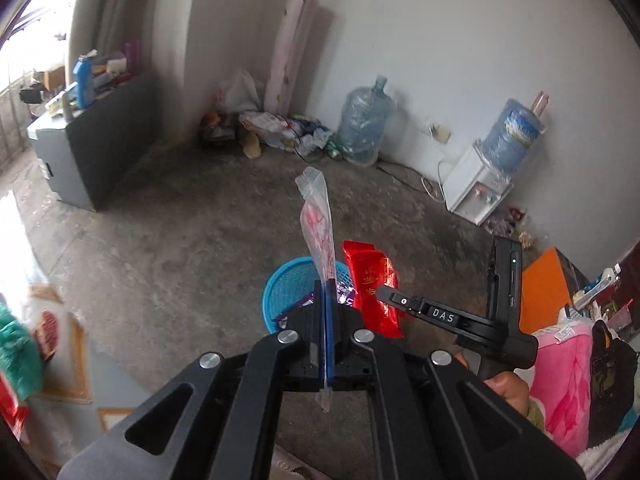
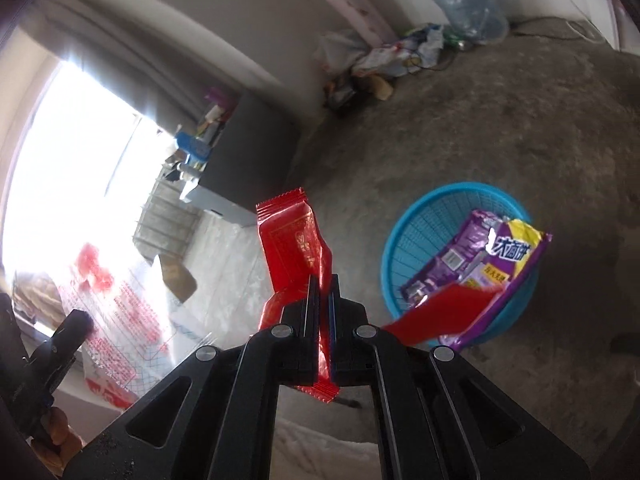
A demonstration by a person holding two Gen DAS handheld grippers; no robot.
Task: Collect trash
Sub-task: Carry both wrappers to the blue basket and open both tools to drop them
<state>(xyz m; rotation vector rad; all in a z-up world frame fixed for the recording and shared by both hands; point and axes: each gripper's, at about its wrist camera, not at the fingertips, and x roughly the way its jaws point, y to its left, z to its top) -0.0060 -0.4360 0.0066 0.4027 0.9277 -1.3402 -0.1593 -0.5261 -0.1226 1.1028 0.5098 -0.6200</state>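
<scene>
My left gripper (image 1: 326, 290) is shut on a clear plastic wrapper (image 1: 318, 220) with red print, which sticks up from the pads above a blue mesh basket (image 1: 286, 292) on the concrete floor. Just to its right, my right gripper (image 1: 384, 294) pinches a red foil wrapper (image 1: 370, 288). In the right wrist view my right gripper (image 2: 324, 286) is shut on that red wrapper (image 2: 294, 240), left of the blue basket (image 2: 424, 216). A purple and yellow snack bag (image 2: 484, 256) leans in the basket, with a blurred red strip (image 2: 440, 314) across the front rim. At the left edge, my left gripper (image 2: 70, 330) holds the clear wrapper (image 2: 116, 292).
A dark cabinet (image 1: 92, 152) loaded with bottles stands at the left wall. Corner clutter (image 1: 280, 128), a water jug (image 1: 366, 120) and a white water dispenser (image 1: 480, 192) line the far wall. An orange box (image 1: 544, 292) and pink cloth (image 1: 568, 380) are at the right.
</scene>
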